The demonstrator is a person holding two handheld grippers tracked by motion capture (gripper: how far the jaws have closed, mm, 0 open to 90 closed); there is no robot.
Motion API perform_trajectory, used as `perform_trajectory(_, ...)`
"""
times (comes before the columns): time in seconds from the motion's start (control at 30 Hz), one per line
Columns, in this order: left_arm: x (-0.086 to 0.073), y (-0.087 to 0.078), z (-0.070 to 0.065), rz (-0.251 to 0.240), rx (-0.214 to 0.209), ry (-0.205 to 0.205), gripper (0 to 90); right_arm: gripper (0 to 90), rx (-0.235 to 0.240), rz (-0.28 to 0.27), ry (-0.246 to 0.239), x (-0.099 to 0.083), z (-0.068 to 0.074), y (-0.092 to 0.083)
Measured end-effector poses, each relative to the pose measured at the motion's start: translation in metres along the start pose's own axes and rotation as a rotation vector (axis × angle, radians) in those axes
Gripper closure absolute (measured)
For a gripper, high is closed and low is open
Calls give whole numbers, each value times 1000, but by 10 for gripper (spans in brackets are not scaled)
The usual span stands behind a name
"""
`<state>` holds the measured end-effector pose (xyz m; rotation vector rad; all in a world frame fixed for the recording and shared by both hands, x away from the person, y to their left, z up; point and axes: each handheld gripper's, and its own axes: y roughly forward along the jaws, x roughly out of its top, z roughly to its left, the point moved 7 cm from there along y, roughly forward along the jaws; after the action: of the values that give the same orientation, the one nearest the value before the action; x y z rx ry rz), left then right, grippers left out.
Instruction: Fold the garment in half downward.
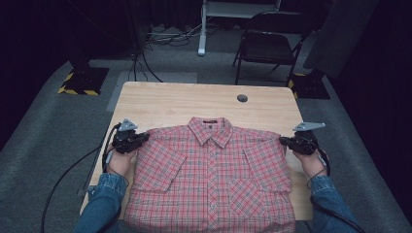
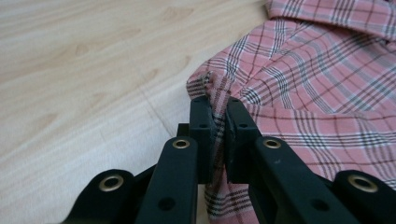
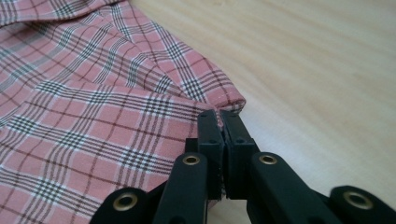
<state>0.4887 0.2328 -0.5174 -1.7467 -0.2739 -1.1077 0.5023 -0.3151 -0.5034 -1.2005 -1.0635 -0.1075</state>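
Both forearms reach in low from the table's point(image 1: 170, 99) near edge, left gripper point(image 1: 142, 138) and right gripper point(image 1: 283, 141) level, each with jaws clenched on a shoulder corner of the shirt point(image 1: 211, 179) lying flat at the near edge.

The short-sleeved shirt point(image 1: 211, 170) is woven cloth, a soft matt plaid in pink-red with dark and white lines, its weave fine and its hem stitched. The table point(image 1: 194, 99) beneath it has a pale wood-grain top, smooth with a faint satin sheen. The left gripper point(image 2: 218, 122) has black plastic jaws, matt and slightly grainy, set with small brass-coloured metal eyelets; the right gripper point(image 3: 219, 125) looks the same. On each sits a flat grey plate with a dull finish. The person's sleeves point(image 1: 104, 196) are blue denim. The floor point(image 1: 39, 126) around is rough grey carpet.
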Motion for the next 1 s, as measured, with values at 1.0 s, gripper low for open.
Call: perform_trajectory(1.0,27,-75,-19,-170,-122,10,837,880,109,-237,30,9,7,-89)
